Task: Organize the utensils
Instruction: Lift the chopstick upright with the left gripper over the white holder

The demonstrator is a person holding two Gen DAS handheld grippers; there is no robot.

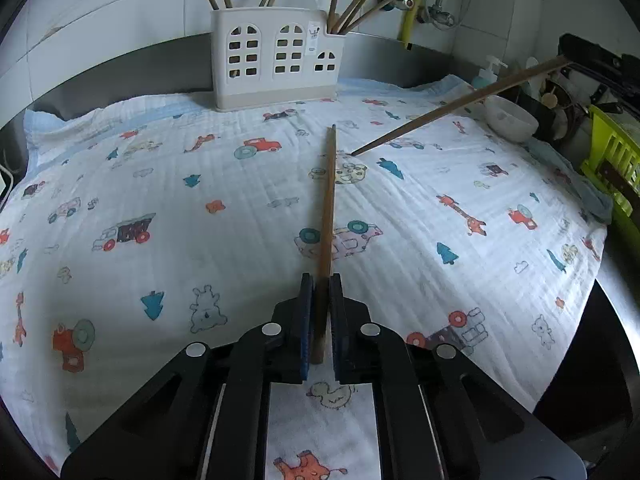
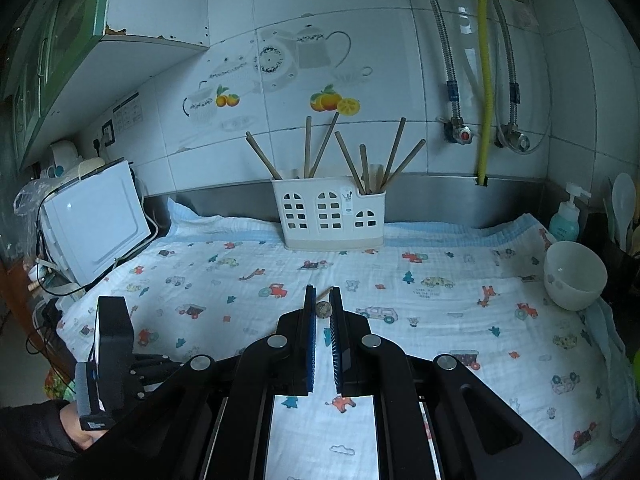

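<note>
Dim, cool-toned daylight; strong fisheye distortion.
Frame corners vignette to black and straight edges bow. The tiled wall (image 2: pixel 360 20) shows soft glare; the cloth (image 1: pixel 160 184) is evenly lit, shadows faint, focus sharp.

We are looking at a kitchen wall of white tiles (image 2: pixel 360 12) carrying teapot and orange decals (image 2: pixel 334 100). A yellow hose (image 2: pixel 485 80) and two braided metal hoses (image 2: pixel 444 40) are hanging down it. A green cabinet (image 2: pixel 52 40) is sitting upper left. A printed cloth (image 2: pixel 440 320) is covering the table, and a white appliance (image 2: pixel 96 220) is standing at its left.
</note>
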